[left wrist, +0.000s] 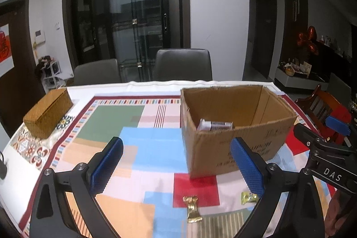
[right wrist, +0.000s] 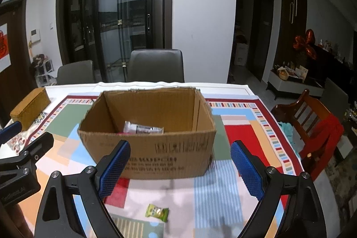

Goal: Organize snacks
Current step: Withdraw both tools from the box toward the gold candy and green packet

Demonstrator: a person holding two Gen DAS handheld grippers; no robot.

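Judging by the cardboard box [right wrist: 147,148], one wrapped snack [right wrist: 142,127] is stowed; gold candy [left wrist: 192,209] and green candy [right wrist: 157,212] remain near; left gripper [left wrist: 176,171] and right gripper [right wrist: 180,168] gape wide, empty.

A table under a patchwork cloth [left wrist: 138,144] of green, blue, red and peach blocks carries an open cardboard box [right wrist: 151,148] near the middle. A woven box [left wrist: 48,113] sits at the far left edge. In front of the cardboard box lie a gold candy [left wrist: 192,209] and, just to its right, a green candy [right wrist: 157,212].
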